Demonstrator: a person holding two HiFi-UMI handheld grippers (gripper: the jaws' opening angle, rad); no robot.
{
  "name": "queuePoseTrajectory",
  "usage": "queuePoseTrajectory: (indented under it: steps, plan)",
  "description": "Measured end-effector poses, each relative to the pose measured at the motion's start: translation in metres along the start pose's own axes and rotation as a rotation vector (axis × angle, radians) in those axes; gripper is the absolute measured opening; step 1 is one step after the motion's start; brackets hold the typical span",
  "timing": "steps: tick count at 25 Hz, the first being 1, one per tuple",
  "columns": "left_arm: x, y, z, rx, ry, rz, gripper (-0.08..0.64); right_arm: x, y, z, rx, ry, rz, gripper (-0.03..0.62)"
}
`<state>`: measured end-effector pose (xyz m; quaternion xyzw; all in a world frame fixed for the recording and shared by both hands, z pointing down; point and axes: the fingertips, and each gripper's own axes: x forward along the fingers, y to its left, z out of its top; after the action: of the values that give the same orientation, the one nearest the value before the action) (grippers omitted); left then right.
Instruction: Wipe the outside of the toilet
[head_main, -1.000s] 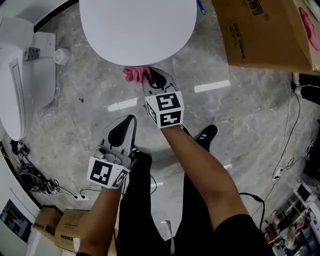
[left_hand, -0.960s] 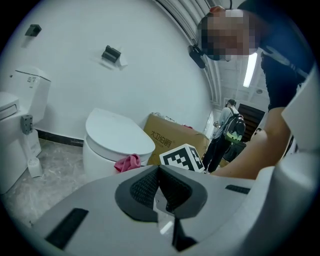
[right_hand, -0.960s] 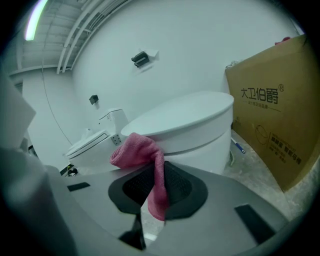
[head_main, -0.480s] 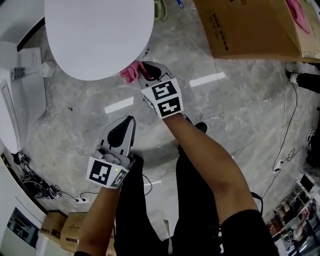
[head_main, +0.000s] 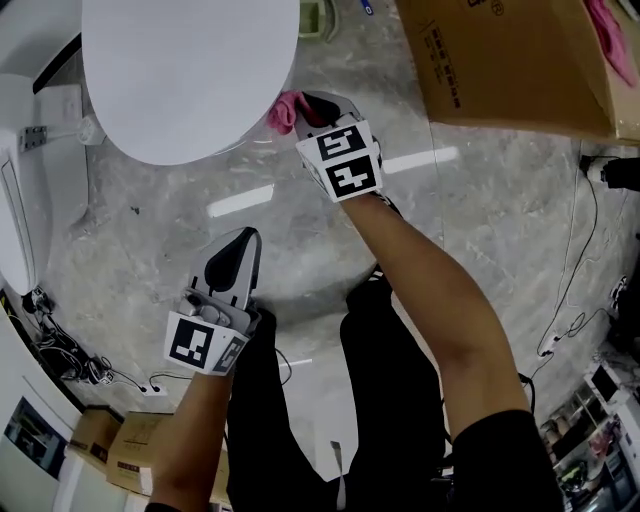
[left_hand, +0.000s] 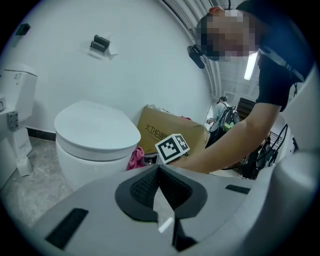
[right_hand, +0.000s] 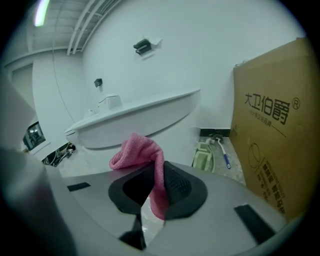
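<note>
Right gripper (head_main: 305, 106): clamped on the pink cloth (head_main: 284, 109).
Cloth: now at the toilet (head_main: 190, 70) side, moved round from its front.
Left gripper (head_main: 236, 258): closed, empty, held back.
Meaning: the wipe is probably progressing around the bowl.

I'm in a bathroom: a white toilet (head_main: 190, 70) just ahead of my right gripper (head_main: 305, 108), a toilet brush holder (right_hand: 204, 160) beyond it, grey marbled floor tiles (head_main: 470, 230) beneath, a cardboard box (head_main: 500, 60) to its right.
</note>
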<state>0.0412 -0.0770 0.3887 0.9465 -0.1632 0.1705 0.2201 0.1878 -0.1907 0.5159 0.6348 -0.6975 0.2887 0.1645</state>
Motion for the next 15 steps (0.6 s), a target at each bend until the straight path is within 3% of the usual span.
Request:
queuePoseTrajectory:
  steps: [5, 8, 15]
  plan:
    - [-0.005, 0.009, -0.003, -0.025, -0.014, 0.046, 0.014, 0.006, -0.049, 0.026, -0.068, -0.016, -0.089, 0.067]
    - [-0.014, 0.017, 0.000, -0.033, -0.035, 0.070, 0.014, -0.001, -0.060, 0.027, -0.059, -0.018, -0.126, 0.067]
    - [-0.054, 0.045, 0.009, -0.042, -0.060, 0.087, 0.014, -0.045, -0.030, -0.012, 0.052, -0.023, -0.190, 0.069]
